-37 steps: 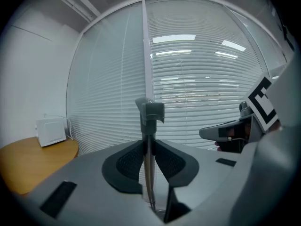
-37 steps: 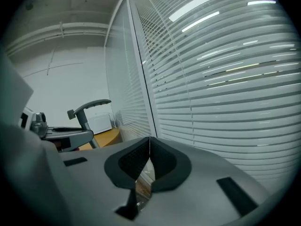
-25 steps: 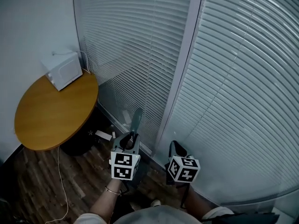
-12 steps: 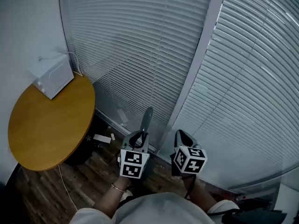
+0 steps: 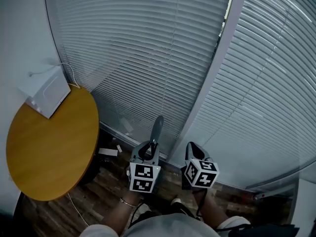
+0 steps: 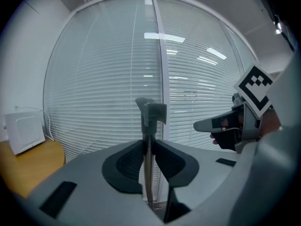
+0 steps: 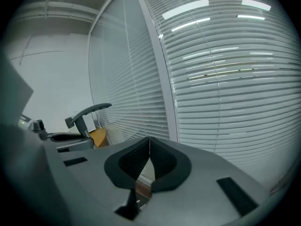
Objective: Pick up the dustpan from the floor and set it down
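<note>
1. The left hand-held gripper (image 6: 149,160) is closed to a narrow gap on the dustpan handle (image 6: 150,111), with its pads pressing the thin shaft from both sides.
2. The handle's long axis runs through the jaws and on upward. Its grip end stands clear above the gripper, in front of the blinds (image 5: 148,58).
3. The rest of the dustpan lies below the grip and is hidden by the gripper body, so I cannot tell whether it touches the floor (image 5: 94,196).
4. The right hand-held gripper (image 7: 149,155) has its jaws together on nothing. It sits just beside the left one, with the handle off to its left.
5. The left hand alone carries the load. Setting it down looks like a matter of lowering along the handle's axis to the floor beneath.
</note>
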`<state>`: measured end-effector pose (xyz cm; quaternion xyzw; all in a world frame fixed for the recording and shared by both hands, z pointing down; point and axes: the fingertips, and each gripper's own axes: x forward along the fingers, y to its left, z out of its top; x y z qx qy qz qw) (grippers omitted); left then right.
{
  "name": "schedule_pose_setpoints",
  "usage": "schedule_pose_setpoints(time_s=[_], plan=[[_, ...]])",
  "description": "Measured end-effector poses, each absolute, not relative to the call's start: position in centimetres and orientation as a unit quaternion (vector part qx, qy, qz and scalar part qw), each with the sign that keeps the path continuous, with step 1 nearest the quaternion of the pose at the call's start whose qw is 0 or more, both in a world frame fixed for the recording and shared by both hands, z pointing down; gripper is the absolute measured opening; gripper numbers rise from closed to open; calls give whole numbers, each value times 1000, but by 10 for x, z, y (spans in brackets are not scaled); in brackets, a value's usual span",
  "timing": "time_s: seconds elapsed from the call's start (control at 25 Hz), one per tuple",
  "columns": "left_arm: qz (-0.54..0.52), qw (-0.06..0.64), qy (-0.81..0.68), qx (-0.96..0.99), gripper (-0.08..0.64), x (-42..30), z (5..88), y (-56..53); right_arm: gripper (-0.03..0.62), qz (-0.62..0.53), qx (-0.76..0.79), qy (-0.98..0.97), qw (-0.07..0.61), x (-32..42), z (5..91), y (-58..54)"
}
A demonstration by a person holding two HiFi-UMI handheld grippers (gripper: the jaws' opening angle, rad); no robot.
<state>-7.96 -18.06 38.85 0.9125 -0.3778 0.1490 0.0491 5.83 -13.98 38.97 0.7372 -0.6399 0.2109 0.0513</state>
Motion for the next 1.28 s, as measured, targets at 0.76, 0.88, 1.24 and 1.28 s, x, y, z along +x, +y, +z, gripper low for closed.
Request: schedule_pose_setpoints(time_s=[0.76,0.88,1.24,1.28], plan=[[174,101,-472,858,87,-136,445,-213,32,248,681,-682,97,34,452,-179],[180,105,-482,851,87,-144,458,-217,32,260,674,-684,105,32,469,-187],[188,112,-493,842,87,-148,517,-237,32,288,672,-671,119,38,534,-188],[189,112,-491,843,87,-147,525,-239,32,291,673,-669,120,39,542,-188]])
